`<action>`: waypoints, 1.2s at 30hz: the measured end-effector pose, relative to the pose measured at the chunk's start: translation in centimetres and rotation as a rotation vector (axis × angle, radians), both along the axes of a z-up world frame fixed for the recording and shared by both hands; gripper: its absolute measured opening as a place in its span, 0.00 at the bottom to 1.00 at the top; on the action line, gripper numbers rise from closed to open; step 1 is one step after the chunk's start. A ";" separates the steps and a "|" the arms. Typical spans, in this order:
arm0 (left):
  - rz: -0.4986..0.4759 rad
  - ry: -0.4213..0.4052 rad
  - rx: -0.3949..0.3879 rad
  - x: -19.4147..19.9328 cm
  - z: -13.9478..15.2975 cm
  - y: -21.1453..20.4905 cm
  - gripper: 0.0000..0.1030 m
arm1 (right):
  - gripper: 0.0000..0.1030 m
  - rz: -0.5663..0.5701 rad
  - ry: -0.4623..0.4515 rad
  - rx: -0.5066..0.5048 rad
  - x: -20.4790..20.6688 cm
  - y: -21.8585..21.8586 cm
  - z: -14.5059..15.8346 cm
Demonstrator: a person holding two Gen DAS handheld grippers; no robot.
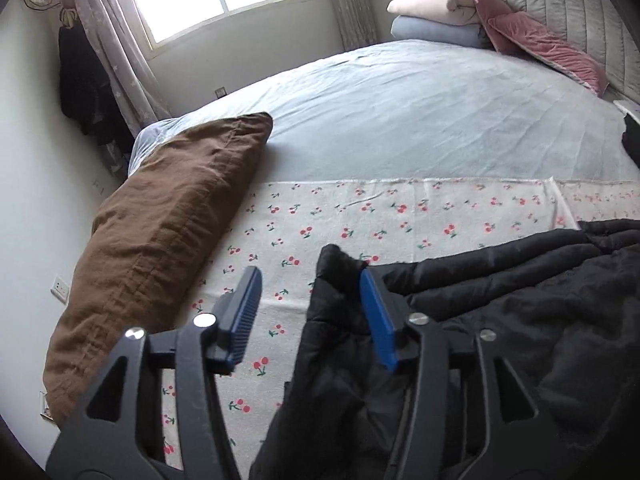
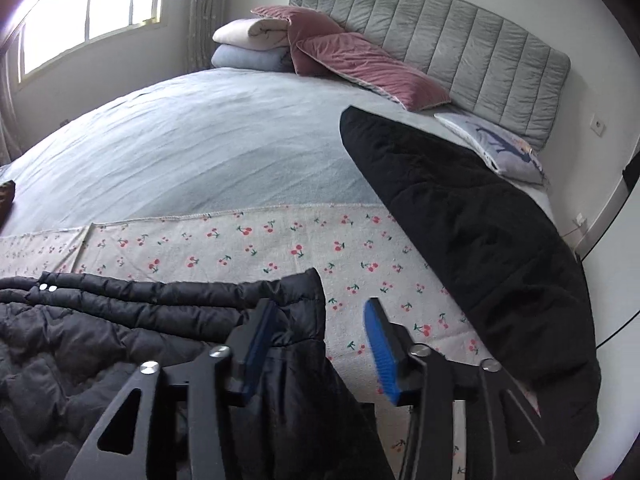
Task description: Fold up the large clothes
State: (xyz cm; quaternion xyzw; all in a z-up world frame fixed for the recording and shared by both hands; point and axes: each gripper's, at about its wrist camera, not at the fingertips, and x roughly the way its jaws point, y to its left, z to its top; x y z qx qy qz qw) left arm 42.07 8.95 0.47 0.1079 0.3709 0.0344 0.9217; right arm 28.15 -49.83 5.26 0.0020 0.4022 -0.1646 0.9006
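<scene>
A black padded jacket [image 1: 500, 320] lies crumpled along the near edge of the bed, on a white cloth printed with red cherries [image 1: 380, 216] that covers the foot of the pale blue sheet [image 1: 400, 112].

In the left wrist view, the left claw [image 1: 310, 308] stands spread apart. One raised corner of the jacket sits in the gap between the blue pads, against the right-hand pad [image 1: 376, 320]; the left-hand pad is clear of the fabric, over the cherry cloth. Nothing is pinched, so the claw is released. The rest of the jacket spreads away to the right of it.

In the right wrist view, the right claw [image 2: 320, 340] is likewise spread and released. The jacket [image 2: 120, 320] lies to its left, with its edge reaching into the gap and lying beside the left-hand pad [image 2: 258, 344]; the right-hand pad hangs over bare cherry cloth.

A brown pillow [image 1: 160, 248] rests on the bed's left side, and a second black garment [image 2: 472, 248] on its right side.
</scene>
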 end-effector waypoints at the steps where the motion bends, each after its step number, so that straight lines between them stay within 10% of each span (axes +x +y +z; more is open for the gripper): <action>1: -0.025 -0.002 -0.034 -0.9 0.8 -0.7 0.63 | 0.63 0.028 -0.004 0.006 -0.2 1.1 0.6; 6: -0.201 0.065 -0.203 -4.5 1.7 -6.6 0.77 | 0.68 0.267 0.029 0.110 -1.6 10.1 1.4; 11: -0.285 0.157 -0.141 -5.5 -2.3 -9.6 0.79 | 0.70 0.388 0.081 0.142 -2.0 14.7 -1.9; 20: 0.028 0.115 0.081 -3.6 -2.9 5.6 0.82 | 0.70 -0.067 0.154 0.065 -5.8 -2.1 -3.8; 23: 0.060 0.101 0.014 -5.4 -1.0 6.4 0.82 | 0.70 -0.072 0.088 0.108 -8.4 -2.4 -1.9; 30: -0.209 0.043 -0.191 -14.0 1.4 -1.2 0.85 | 0.73 0.278 -0.010 0.165 -13.5 10.9 1.4; 36: -0.243 0.112 -0.177 -17.4 -1.9 -3.9 0.86 | 0.75 0.366 0.056 0.109 -15.6 17.0 -1.4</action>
